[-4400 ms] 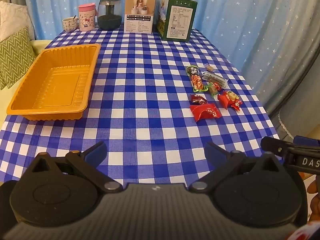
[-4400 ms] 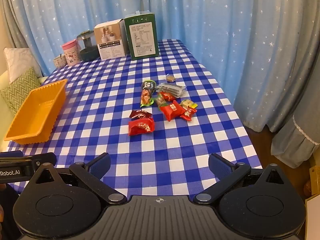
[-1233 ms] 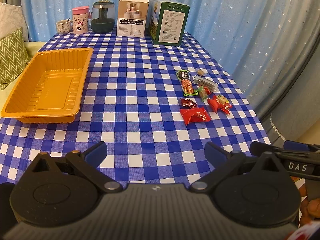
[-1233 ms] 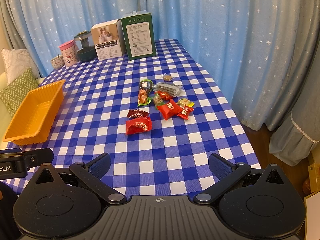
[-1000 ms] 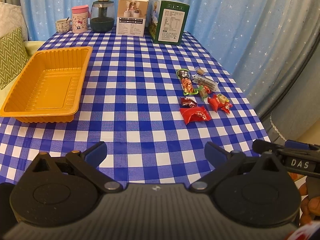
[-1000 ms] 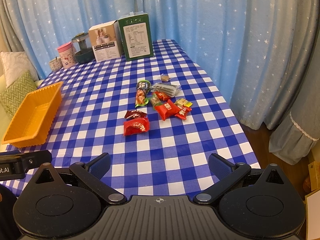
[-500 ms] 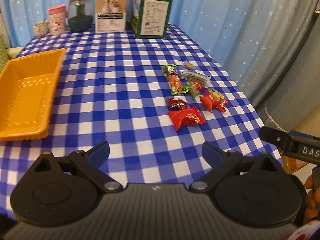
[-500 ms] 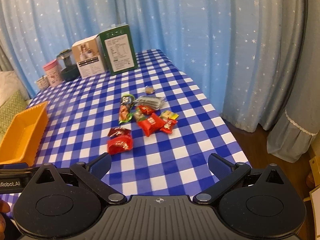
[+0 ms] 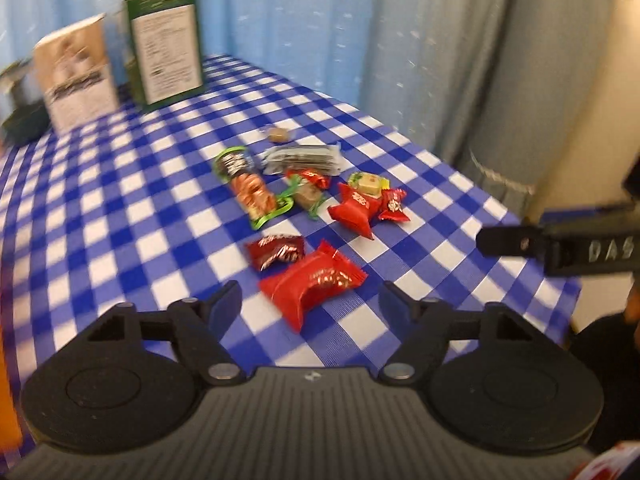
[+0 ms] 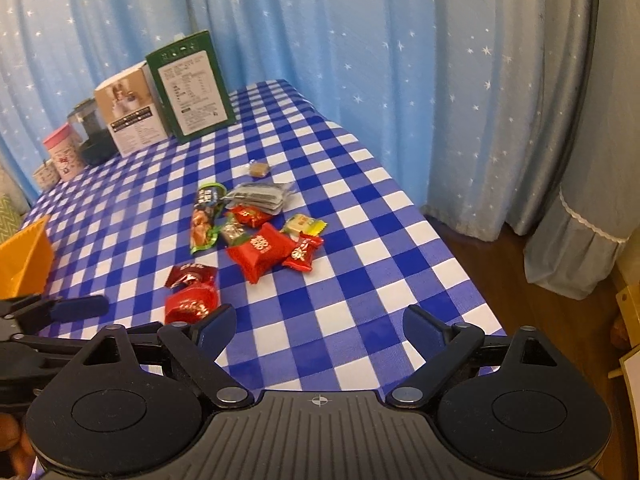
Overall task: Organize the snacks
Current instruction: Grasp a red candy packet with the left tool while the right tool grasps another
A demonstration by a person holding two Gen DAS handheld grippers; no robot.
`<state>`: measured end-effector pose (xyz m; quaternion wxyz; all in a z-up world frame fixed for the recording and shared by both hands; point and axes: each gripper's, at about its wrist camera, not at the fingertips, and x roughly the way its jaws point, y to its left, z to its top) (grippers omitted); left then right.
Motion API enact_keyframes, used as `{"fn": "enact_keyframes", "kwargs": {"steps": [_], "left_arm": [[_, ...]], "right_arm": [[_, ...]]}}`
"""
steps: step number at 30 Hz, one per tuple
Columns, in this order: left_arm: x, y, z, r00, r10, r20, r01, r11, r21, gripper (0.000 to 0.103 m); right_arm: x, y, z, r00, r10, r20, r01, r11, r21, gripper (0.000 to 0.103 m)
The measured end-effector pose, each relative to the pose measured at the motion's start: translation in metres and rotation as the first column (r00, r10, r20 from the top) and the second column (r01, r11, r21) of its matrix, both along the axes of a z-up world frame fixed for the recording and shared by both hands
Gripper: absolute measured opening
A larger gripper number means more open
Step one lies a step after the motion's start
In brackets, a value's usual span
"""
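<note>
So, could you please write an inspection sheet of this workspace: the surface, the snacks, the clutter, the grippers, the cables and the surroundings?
Surface: table with blue and white checked cloth.
Job's things: wrapped snacks in a loose cluster, nearest is a red packet; orange tray at the left edge, contents hidden.
Clutter: green box, white box, dark jar and pink cup along the far edge.
Grippers: left gripper closing, jaws either side of the red packet, not yet pressing; right gripper closing, nothing between.
Cables: nothing seen.
Surroundings: blue starred curtains; wooden floor.
</note>
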<state>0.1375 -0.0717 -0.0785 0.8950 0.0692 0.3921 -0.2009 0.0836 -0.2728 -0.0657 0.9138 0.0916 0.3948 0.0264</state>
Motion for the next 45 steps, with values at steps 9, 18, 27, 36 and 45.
{"fn": "enact_keyframes", "kwargs": {"steps": [9, 18, 27, 36, 45], "left_arm": [[0.029, -0.022, -0.026, 0.972, -0.235, 0.022, 0.229, 0.962, 0.148, 0.047], [0.041, -0.025, -0.04, 0.967, -0.253, -0.035, 0.255, 0.954, 0.16, 0.027], [0.017, 0.012, -0.021, 0.999, -0.028, -0.034, 0.03, 0.998, 0.05, 0.022], [0.0, 0.041, -0.008, 0.991, 0.13, -0.037, -0.131, 0.991, -0.031, 0.022], [-0.009, 0.049, -0.008, 0.987, 0.156, -0.047, -0.157, 0.987, -0.031, 0.022]], "right_arm": [[0.021, -0.002, -0.007, 1.0, -0.016, 0.0, 0.016, 1.0, 0.024, 0.091], [0.028, 0.006, -0.018, 1.0, -0.016, -0.019, 0.016, 1.0, 0.02, 0.091], [0.046, 0.015, -0.025, 1.0, 0.007, 0.012, -0.007, 1.0, 0.007, 0.088], [0.088, 0.02, -0.044, 0.999, -0.03, 0.042, 0.031, 0.999, -0.033, 0.05], [0.106, 0.026, -0.064, 1.0, -0.009, -0.002, 0.009, 0.999, -0.05, 0.028]]}}
